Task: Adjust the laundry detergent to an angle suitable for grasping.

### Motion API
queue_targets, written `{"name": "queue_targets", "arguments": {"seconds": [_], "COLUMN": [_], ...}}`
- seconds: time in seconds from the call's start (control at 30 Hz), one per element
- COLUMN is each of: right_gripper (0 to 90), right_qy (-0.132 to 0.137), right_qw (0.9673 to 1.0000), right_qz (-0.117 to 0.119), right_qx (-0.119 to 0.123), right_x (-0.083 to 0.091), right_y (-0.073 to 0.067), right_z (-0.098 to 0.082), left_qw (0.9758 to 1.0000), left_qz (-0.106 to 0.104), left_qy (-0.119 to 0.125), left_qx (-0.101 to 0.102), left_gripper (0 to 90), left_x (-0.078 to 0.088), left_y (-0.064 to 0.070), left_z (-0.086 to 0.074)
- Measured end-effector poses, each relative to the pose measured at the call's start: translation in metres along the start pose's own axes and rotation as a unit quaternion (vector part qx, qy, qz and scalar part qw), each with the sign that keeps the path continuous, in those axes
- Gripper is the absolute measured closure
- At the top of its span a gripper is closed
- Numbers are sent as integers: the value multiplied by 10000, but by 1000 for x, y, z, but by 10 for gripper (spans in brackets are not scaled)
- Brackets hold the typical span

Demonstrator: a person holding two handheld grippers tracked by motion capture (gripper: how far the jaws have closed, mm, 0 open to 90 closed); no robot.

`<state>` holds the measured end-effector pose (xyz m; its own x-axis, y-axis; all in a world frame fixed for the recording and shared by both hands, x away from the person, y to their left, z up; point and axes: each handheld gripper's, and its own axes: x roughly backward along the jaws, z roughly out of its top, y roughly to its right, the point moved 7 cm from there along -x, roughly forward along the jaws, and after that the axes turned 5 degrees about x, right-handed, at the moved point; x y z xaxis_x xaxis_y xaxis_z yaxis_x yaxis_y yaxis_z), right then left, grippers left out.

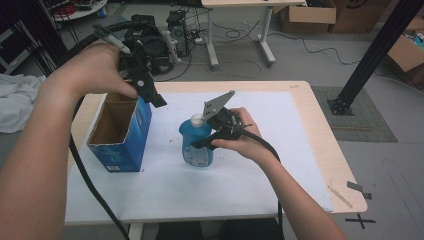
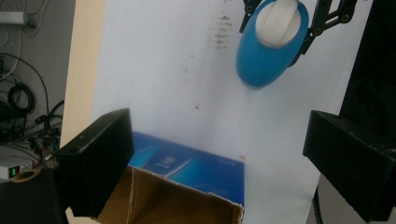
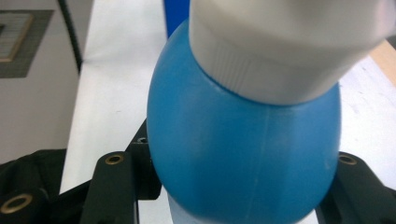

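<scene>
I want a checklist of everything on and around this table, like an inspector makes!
Surface: white mat on a wooden table, faint smudges.
Job's things: blue bottle with white cap, upright; open blue cardboard box, upright, beside it.
Clutter: nothing seen on the mat.
Grippers: right tongs closed around the bottle; left tongs open, above the box.
Cables: one trails from each gripper; loose cables on the floor.
Surroundings: cardboard boxes, another desk, black post.
</scene>
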<state>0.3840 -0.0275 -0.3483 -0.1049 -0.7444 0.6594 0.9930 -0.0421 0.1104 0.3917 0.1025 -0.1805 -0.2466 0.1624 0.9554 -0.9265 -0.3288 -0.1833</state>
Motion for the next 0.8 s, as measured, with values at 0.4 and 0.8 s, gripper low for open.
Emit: {"name": "queue_targets", "arguments": {"seconds": [0.4,0.8], "right_gripper": [441,443], "right_qy": [-42,-90], "right_qw": [9991,9986], "right_qz": [355,384], "right_qx": [220,356], "right_x": [-8,-20], "right_y": [-1,-2], "right_z": [-20,-34], "left_qw": [10000,10000], "left_qz": [-2,-35], "left_qy": [-10,11], "left_qx": [-47,-57], "left_gripper": [95,95], "left_x": [-4,-9], "left_y": [3,4], "left_z": [1,3]}}
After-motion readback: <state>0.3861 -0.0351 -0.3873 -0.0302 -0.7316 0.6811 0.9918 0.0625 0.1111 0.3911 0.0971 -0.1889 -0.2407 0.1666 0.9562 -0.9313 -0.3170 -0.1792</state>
